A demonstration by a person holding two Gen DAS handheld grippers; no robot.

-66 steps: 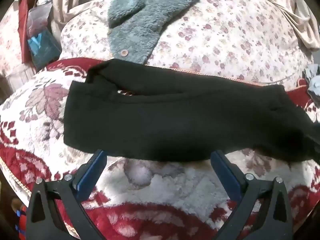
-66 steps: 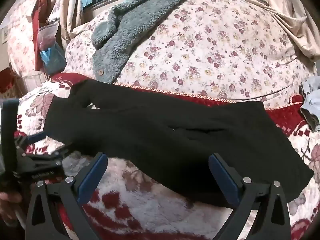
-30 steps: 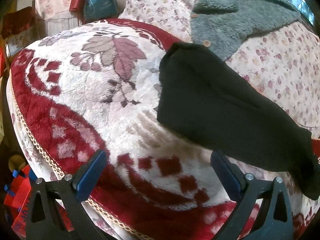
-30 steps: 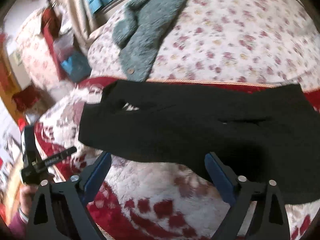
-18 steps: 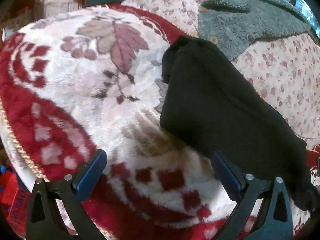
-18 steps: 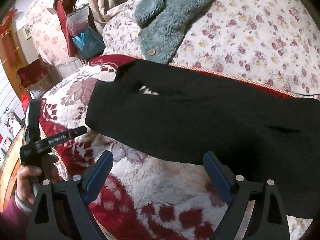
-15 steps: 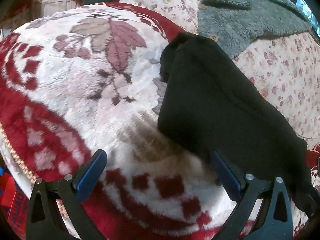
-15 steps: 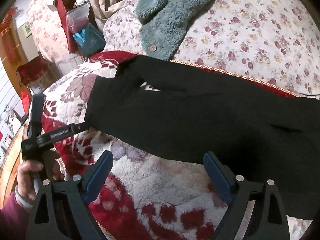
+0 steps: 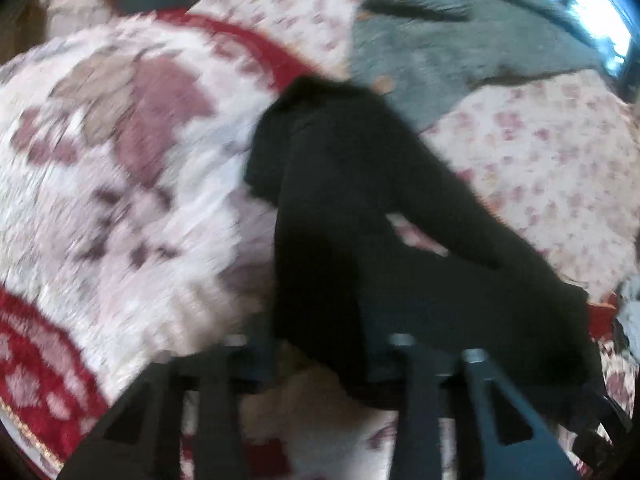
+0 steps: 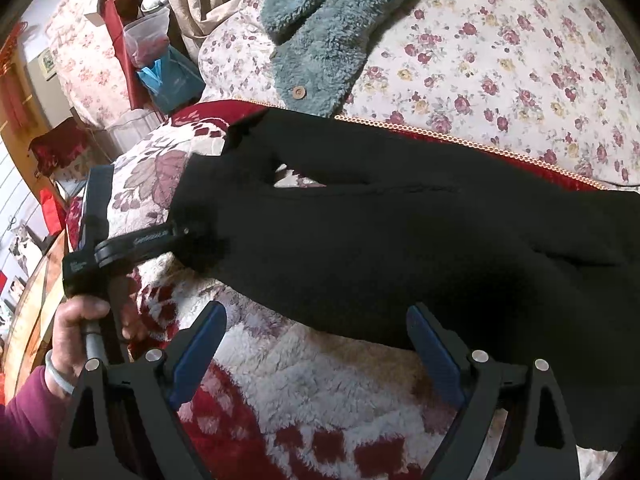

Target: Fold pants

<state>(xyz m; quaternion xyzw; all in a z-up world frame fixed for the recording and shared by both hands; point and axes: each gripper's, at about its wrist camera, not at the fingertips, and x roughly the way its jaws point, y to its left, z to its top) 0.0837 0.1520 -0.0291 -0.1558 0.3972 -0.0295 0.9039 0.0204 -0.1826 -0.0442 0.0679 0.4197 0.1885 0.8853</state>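
While my left tool (image 9: 320, 354) has just pinched the limp black fabric pants (image 10: 400, 232), the thin bite may slip; my right tool (image 10: 316, 344) gapes empty beside their near edge.

1. Between the right claw (image 10: 316, 354) fingers: bare fleecy blanket (image 10: 304, 376), open to pass.
2. Just ahead of that claw, the black pants (image 10: 400, 232) block the way.
3. Beyond them, a grey fleece jacket (image 10: 320, 44) lies.

The pants (image 10: 400, 224) lie across the blanket (image 10: 304, 376) (its near part), the fleece garment (image 10: 320, 36) on the quilt (image 10: 500, 60) behind.
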